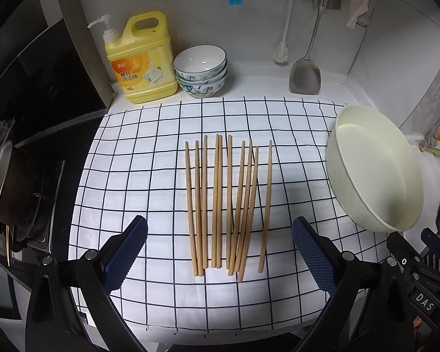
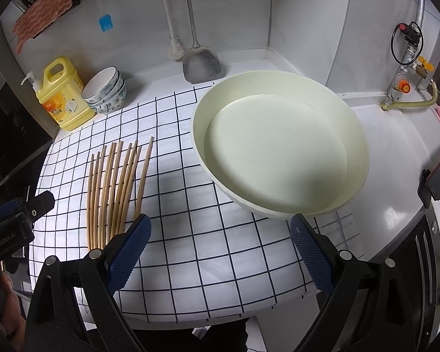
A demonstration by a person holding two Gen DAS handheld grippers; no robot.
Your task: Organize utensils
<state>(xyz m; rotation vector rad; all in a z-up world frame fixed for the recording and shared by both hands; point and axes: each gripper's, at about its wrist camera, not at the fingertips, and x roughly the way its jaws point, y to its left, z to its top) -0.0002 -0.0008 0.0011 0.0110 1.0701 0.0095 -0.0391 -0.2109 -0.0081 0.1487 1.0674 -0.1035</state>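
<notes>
Currently, 10 wooden chopsticks [image 1: 228, 205] are laid side by side on a white cloth with a dark grid [image 1: 149, 158], their lengths running away from the cameras and their near ends slightly uneven. In the left wrist view they are seen directly ahead of the left gripper [image 1: 219, 245], centred in the gap between its blue-padded fingers [image 1: 126, 252]; the near ends reach roughly level with the fingertips, but no contact is made. The left jaws are spread wide and nothing is held between them.

In the right wrist view the same chopsticks [image 2: 117, 187] are found to the left of the right gripper [image 2: 220, 236], just beyond and partly hidden behind its left finger [image 2: 129, 249]. The right jaws are likewise held wide apart and empty, with only bare cloth between them. A large cream basin [image 2: 281, 152] is set on the cloth just ahead of the right gripper and to the right of the chopsticks, separated from them by a strip of cloth.

At the back of the counter, a yellow detergent bottle [image 1: 142, 58] and a stack of patterned bowls [image 1: 201, 70] are placed beside each other, well apart from the chopsticks. A metal spatula [image 1: 306, 67] and a white brush [image 1: 281, 50] are seen against the wall.
</notes>
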